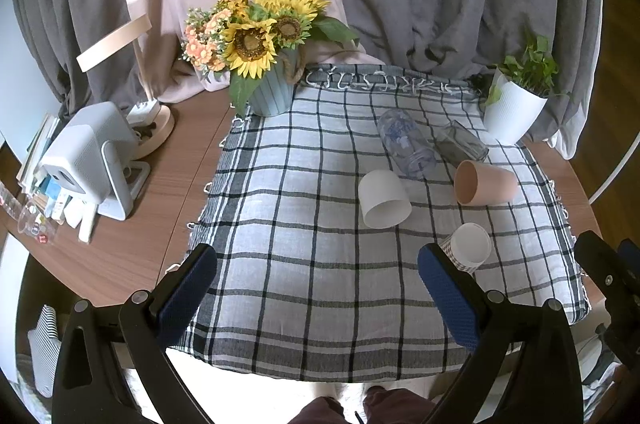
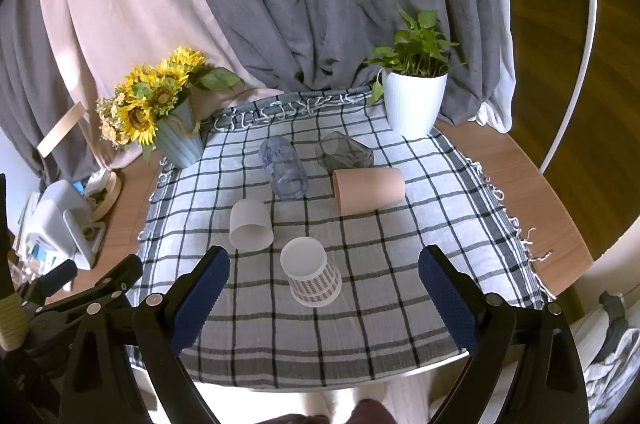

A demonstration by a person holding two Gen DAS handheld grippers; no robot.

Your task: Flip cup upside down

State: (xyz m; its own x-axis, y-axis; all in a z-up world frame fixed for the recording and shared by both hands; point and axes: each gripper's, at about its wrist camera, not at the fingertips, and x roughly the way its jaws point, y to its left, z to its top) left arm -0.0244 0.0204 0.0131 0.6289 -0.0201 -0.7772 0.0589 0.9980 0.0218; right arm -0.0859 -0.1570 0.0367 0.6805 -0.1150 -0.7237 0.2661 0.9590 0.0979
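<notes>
Several cups sit on a checked cloth [image 1: 304, 288] [image 2: 360, 336]. A white cup [image 1: 383, 199] [image 2: 251, 224] and a checked paper cup [image 1: 468, 251] [image 2: 312, 274] stand upside down. A pink cup [image 1: 484, 182] [image 2: 368, 189], a clear printed glass [image 1: 406, 143] [image 2: 283, 163] and a dark glass [image 1: 462, 143] [image 2: 344, 151] lie on their sides. My left gripper [image 1: 318, 274] is open and empty above the cloth's near edge. My right gripper [image 2: 324, 282] is open, with the paper cup between its fingers but apart from them.
A sunflower pot [image 1: 268, 91] [image 2: 178, 139] stands at the cloth's back left and a white plant pot [image 1: 512, 113] [image 2: 414, 103] at the back right. A white device [image 1: 90, 159] [image 2: 60, 220] and clutter sit on the wooden table [image 1: 160, 207] at left. Curtains hang behind.
</notes>
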